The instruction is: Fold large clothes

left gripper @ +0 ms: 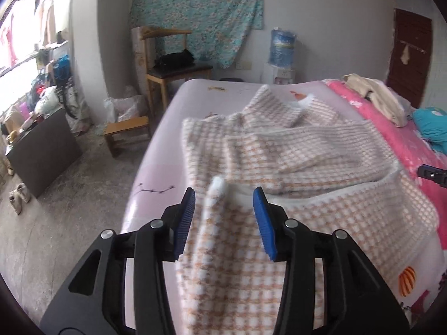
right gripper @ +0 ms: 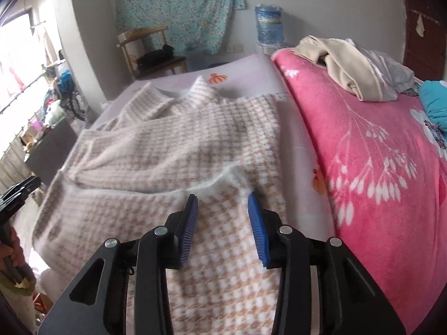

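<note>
Across the bed (left gripper: pixel 156 150) a checked garment (left gripper: pixel 279 145) is lying partly folded. Both my left tongs (left gripper: pixel 223 195) and right tongs (right gripper: pixel 223 196) are hovering spread over its white-edged hem, pinching nothing.

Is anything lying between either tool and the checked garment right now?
Nothing visible. The checked garment lies directly under the open left tool and the open right tool. The beige clothes sit apart on the pink blanket.
</note>
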